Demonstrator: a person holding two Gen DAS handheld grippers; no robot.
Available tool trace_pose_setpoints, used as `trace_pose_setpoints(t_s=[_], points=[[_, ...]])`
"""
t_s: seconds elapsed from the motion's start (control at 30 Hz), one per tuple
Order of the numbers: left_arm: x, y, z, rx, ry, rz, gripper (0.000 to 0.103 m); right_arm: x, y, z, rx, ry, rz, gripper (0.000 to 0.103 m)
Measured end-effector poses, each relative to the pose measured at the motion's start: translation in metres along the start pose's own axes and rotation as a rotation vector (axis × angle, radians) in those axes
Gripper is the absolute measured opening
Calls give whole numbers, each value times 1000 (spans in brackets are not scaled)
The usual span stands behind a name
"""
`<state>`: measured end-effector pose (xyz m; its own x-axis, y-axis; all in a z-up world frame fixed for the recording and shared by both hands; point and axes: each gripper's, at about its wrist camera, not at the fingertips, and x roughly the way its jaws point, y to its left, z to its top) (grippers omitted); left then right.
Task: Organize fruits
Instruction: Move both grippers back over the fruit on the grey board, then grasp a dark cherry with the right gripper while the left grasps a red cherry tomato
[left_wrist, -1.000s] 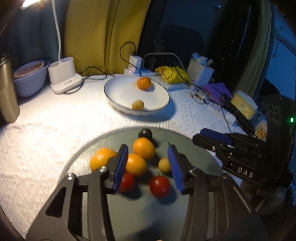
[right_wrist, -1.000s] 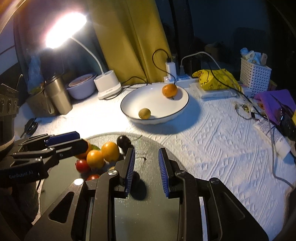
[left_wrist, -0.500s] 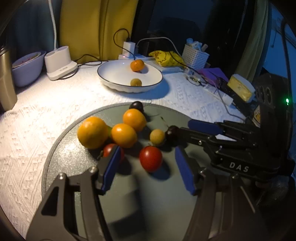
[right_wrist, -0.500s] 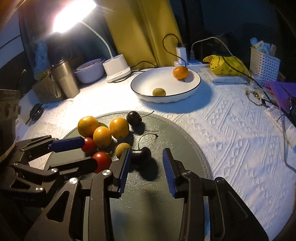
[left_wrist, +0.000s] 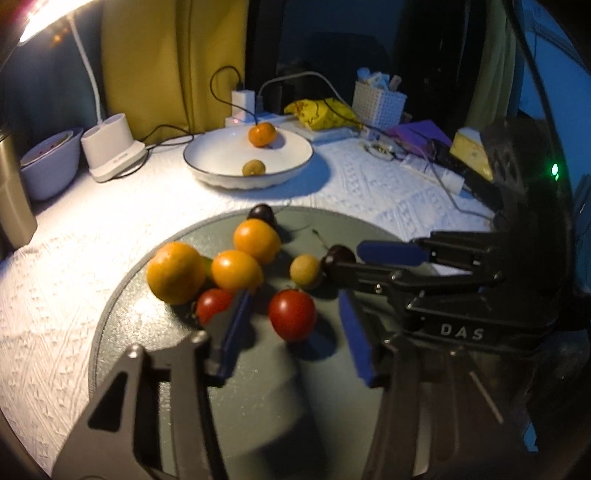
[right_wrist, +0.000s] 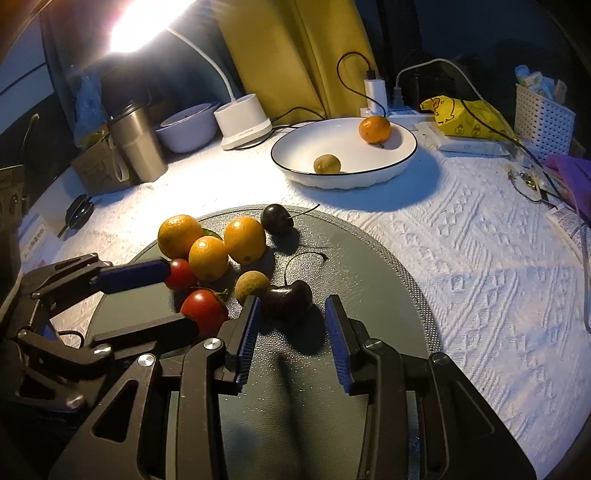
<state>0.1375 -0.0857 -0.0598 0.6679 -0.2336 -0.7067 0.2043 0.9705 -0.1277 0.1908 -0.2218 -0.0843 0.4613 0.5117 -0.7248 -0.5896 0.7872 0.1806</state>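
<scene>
**Two grippers over the fruit mat**

The left gripper (left_wrist: 291, 325) is closing its jaws around a red tomato (left_wrist: 292, 314), pads not yet touching it. The right gripper (right_wrist: 293, 317) stands parted with a dark cherry (right_wrist: 287, 300) between its tips (no pad presses it). Both fruits lie on the round grey mat (right_wrist: 369, 266) among oranges (right_wrist: 244, 239). Behind, a white bowl (right_wrist: 369, 173) holds an orange and a small greenish fruit (right_wrist: 327, 163).
</scene>
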Motion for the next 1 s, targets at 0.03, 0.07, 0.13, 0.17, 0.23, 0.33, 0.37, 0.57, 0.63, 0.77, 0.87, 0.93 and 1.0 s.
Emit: trace_pose_setpoints(t_s=[0.03, 0.07, 0.13, 0.17, 0.23, 0.33, 0.37, 0.57, 0.63, 0.77, 0.87, 0.93, 1.0], points=[[1, -1, 0, 6, 3, 3, 42, 1, 0, 0, -2, 1, 4, 38], [2, -4, -1, 19, 5, 7, 40, 0, 0, 0, -3, 0, 6, 38], [4, -7, -2, 36, 10, 17, 37, 0, -1, -1, -4, -2, 12, 38], [7, -7, -3, 38, 17, 22, 37, 0, -1, -1, -6, -3, 15, 38], [9, -7, -3, 38, 26, 27, 37, 1, -1, -1, -5, -2, 18, 38], [13, -8, -5, 43, 41, 31, 37, 2, -1, -1, -9, 1, 22, 38], [15, -8, -5, 44, 47, 32, 37, 3, -1, 0, -12, 3, 24, 38], [20, -7, -6, 38, 58, 29, 33, 8, 0, 1, -16, 20, 25, 38], [21, -6, -6, 32, 58, 24, 31, 8, -1, 1, -15, 21, 27, 38], [21, -6, -5, 27, 58, 11, 31, 10, 0, 1, -24, 25, 26, 31], [20, -5, -5, 18, 58, -1, 31, 10, 0, 1, -28, 24, 26, 30], [19, -5, -5, 14, 56, -6, 31, 10, 0, 1, -28, 24, 26, 30], [17, -4, -5, 14, 50, -9, 31, 9, 1, 1, -33, 21, 25, 30]])
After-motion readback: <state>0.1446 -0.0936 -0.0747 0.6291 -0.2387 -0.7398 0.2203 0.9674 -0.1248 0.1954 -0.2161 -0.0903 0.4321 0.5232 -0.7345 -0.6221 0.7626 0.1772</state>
